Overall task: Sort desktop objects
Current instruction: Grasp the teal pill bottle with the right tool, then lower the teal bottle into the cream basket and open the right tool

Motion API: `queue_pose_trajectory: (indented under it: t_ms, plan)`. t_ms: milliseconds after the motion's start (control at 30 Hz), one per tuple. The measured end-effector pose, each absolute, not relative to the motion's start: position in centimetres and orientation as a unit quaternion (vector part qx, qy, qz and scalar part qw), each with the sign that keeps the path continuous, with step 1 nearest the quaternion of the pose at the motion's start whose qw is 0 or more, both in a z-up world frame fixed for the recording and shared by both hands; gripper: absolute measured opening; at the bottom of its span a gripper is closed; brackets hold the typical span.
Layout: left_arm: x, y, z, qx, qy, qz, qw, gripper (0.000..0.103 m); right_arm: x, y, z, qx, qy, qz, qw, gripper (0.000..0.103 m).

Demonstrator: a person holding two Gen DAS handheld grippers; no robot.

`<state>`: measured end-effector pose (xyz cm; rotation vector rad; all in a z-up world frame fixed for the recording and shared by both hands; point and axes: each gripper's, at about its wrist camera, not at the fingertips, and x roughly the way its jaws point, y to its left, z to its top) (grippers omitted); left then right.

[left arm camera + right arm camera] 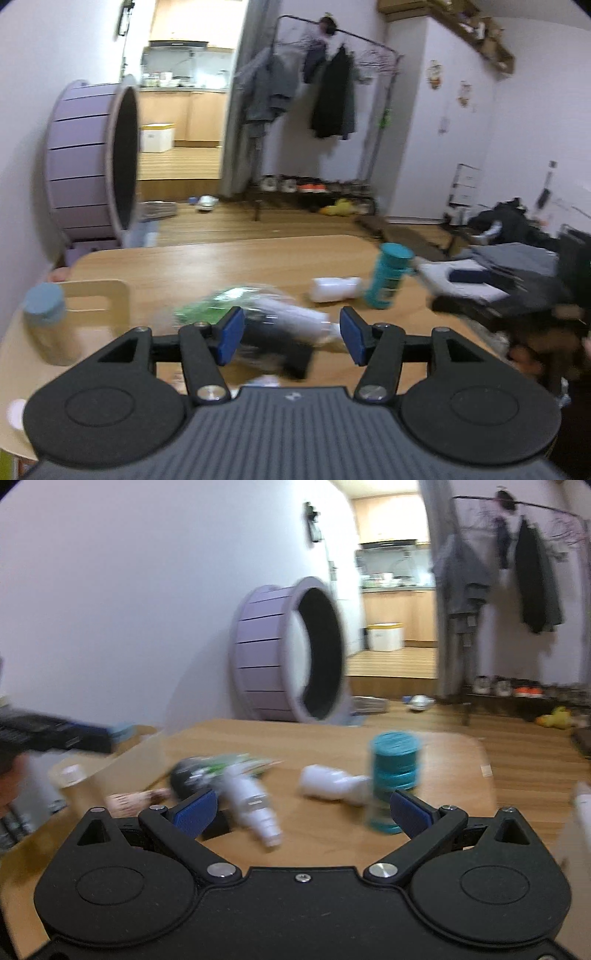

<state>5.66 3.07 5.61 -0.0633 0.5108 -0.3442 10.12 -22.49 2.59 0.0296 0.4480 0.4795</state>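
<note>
On the wooden table (pixel 229 258) lies a blurred heap: a green-and-white packet (pixel 214 306), a white bottle (pixel 295 317) on its side and a black object (pixel 280 354). My left gripper (pixel 291 336) is open, its blue pads on either side of the heap. A white bottle (pixel 334 290) lies farther back beside an upright teal bottle (pixel 388 277). In the right wrist view, my right gripper (pixel 303 812) is open above the table (pixel 332 738); the white bottle (pixel 251 801) lies between its pads, and the teal bottle (pixel 393 779) stands by the right pad (pixel 410 814).
A jar with a blue-grey lid (pixel 48 325) and a light wooden holder (pixel 99 302) stand at the table's left. A purple wheel (pixel 92 162) stands on the floor behind the table. A clothes rack (pixel 325 92) stands at the back. Dark clothes (pixel 517 266) pile up at the right.
</note>
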Motion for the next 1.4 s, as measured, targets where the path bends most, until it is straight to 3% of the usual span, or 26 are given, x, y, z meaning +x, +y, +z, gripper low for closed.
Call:
queue_pose_trajectory:
  t_ms: [233, 433, 567, 667, 1033, 1400]
  plan:
    - [4.6, 2.1, 4.2, -0.041, 0.237, -0.208, 0.948, 0.057, 14.0, -23.3, 1.7, -0.001, 0.216, 0.189, 0.958, 0.098]
    - [4.2, 2.8, 3.5, -0.05, 0.239, -0.197, 0.949, 0.057, 17.3, -22.3, 0.6, -0.028, 0.224, 0.181, 0.957, 0.087]
    - [4.1, 3.7, 3.4, -0.058, 0.241, -0.188, 0.95, 0.057, 18.5, -22.1, 0.2, -0.029, 0.234, 0.183, 0.954, 0.071]
    - [4.0, 4.4, 3.3, -0.063, 0.239, -0.182, 0.952, 0.057, 19.1, -22.0, -0.2, -0.017, 0.246, 0.198, 0.949, 0.046]
    - [0.9, 7.1, 3.9, -0.069, 0.224, -0.138, 0.962, 0.057, 15.8, -20.2, 3.7, -0.007, 0.203, 0.239, 0.949, 0.045]
    - [-2.4, 12.3, 4.7, -0.084, 0.198, -0.025, 0.976, 0.057, 12.8, -8.4, 8.4, -0.007, 0.168, 0.396, 0.903, 0.045]
